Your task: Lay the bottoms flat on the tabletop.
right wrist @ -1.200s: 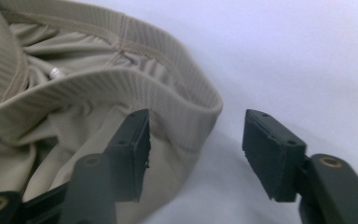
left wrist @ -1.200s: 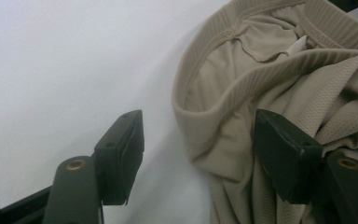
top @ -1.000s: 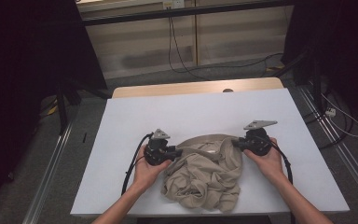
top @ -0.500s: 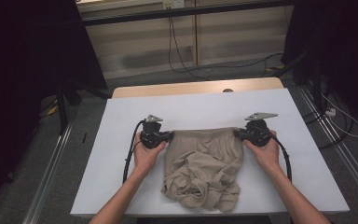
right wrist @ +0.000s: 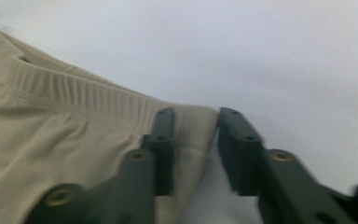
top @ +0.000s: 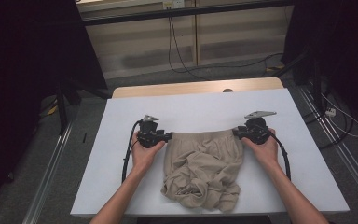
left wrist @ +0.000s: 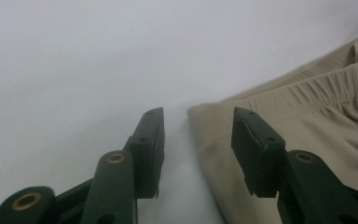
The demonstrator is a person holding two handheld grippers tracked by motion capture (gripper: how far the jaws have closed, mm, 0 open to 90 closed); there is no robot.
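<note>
A: From the high view, where are the claws?

B: The left claw point(top: 169, 136) sits at the left corner of the shorts' point(top: 203, 165) waistband, the right claw point(top: 236, 132) at the right corner. Both point inward, toward each other, with the waistband stretched flat between them. The rest of the shorts lies bunched on the white worktop point(top: 191, 109), on the person's side of both claws. How far either claw gapes I can't tell from up there.

A: And the left gripper view?

B: The left claw point(left wrist: 198, 122) stands apart, a clear gap between its jaws. The corner of the shorts point(left wrist: 317, 121) lies in that gap; one jaw is over the fabric, the other over bare worktop point(left wrist: 98, 56). The jaws aren't pressing on the cloth, and whether their tips touch it I can't tell.

A: The right gripper view?

B: The right claw point(right wrist: 196, 116) is apart too, though a bit narrower. The waistband corner of the shorts point(right wrist: 51, 116) sits between its jaws, one jaw over fabric, the other over worktop point(right wrist: 261, 46). It's not clamped shut on anything.

A: Any containers?

B: None to report.
</note>
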